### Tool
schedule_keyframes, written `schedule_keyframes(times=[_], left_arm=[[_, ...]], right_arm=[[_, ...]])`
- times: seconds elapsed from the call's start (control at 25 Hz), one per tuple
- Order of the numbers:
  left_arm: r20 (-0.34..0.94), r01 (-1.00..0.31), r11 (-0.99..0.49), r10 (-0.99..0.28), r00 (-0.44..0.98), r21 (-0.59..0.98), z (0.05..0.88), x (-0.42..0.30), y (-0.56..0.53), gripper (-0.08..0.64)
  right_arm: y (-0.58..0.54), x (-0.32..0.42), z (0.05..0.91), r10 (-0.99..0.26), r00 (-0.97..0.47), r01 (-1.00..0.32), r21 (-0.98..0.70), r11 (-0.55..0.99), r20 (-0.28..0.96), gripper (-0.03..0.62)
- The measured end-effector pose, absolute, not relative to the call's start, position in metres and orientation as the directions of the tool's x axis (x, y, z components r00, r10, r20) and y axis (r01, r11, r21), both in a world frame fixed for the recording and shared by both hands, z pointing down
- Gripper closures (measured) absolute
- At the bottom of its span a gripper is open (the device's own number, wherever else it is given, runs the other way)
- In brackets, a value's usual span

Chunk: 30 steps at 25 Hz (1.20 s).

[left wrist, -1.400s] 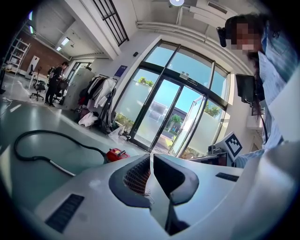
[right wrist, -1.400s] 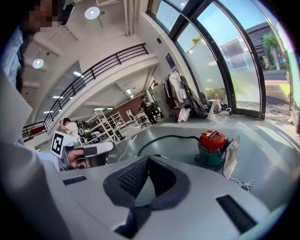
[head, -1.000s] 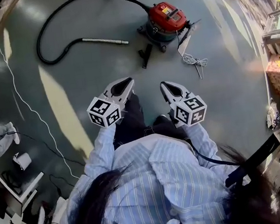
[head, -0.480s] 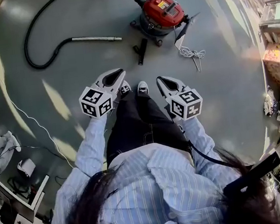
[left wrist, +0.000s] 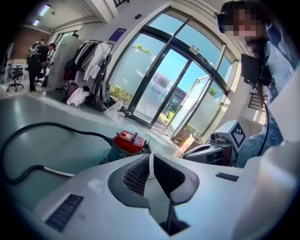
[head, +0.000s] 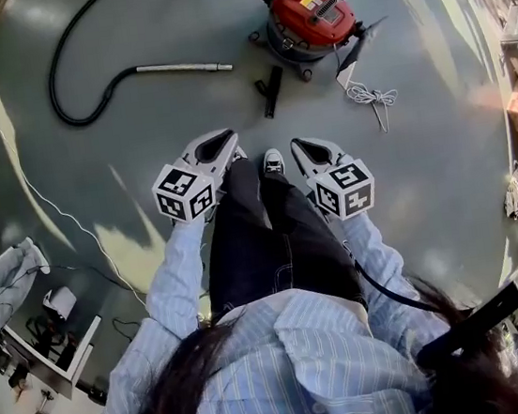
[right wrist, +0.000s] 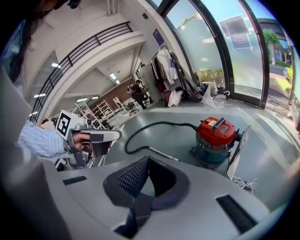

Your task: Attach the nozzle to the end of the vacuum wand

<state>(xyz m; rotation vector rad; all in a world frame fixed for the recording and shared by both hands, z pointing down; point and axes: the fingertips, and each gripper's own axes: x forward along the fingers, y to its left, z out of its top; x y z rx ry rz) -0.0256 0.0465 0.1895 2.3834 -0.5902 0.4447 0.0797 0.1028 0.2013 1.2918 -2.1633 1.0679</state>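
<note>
One black nozzle (head: 269, 91) lies on the floor (head: 121, 163) just beside the red vacuum (head: 312, 16), apart from the metal wand (head: 182, 67), whose free end points toward the vacuum. The wand's other end joins a black hose (head: 62, 76) that loops round to the vacuum. A white cord (head: 369, 97) lies bundled nearby. My left gripper (head: 227, 139) and right gripper (head: 300, 147) hang well short of the nozzle, above my shoe (head: 273, 161), each with jaws pressed together, empty.

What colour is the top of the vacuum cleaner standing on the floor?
Red. The vacuum cleaner's top shows best in the right gripper view.
</note>
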Motion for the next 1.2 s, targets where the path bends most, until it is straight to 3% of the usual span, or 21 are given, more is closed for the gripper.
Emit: schedule_keyframes(times=[0.24,0.32,0.44,0.6,0.76,1.0,1.2], left_arm=[[0.503,-0.498,-0.725,-0.24,0.83,0.476,0.26,-0.016,0.015,0.549],[0.533,-0.492,-0.749,-0.22,0.817,0.445,0.29,-0.017,-0.004,0.525],[0.558,-0.483,-0.773,-0.205,0.804,0.412,0.345,-0.019,-0.04,0.471],[0.585,-0.481,-0.792,-0.2,0.786,0.377,0.434,-0.029,-0.097,0.462],[0.647,-0.44,-0.851,-0.166,0.744,0.287,0.535,-0.047,-0.141,0.462],[0.721,-0.364,-0.911,-0.118,0.682,0.196,0.686,-0.063,-0.197,0.453],[0.808,-0.243,-0.961,-0.04,0.588,0.129,0.808,-0.067,-0.212,0.401]], right_arm=[[0.09,0.088,0.278,-0.501,-0.488,-0.872,-0.426,0.241,0.715,0.576],[0.083,0.086,0.309,-0.483,-0.502,-0.863,-0.447,0.235,0.717,0.482],[0.069,0.09,0.367,-0.486,-0.498,-0.862,-0.472,0.185,0.719,0.469],[0.042,0.099,0.466,-0.492,-0.474,-0.867,-0.484,0.117,0.73,0.448],[0.015,0.104,0.57,-0.475,-0.433,-0.893,-0.438,0.107,0.766,0.363],[-0.004,0.12,0.72,-0.451,-0.378,-0.917,-0.393,0.065,0.808,0.348],[-0.011,0.128,0.831,-0.417,-0.357,-0.926,-0.376,0.038,0.836,0.339]])
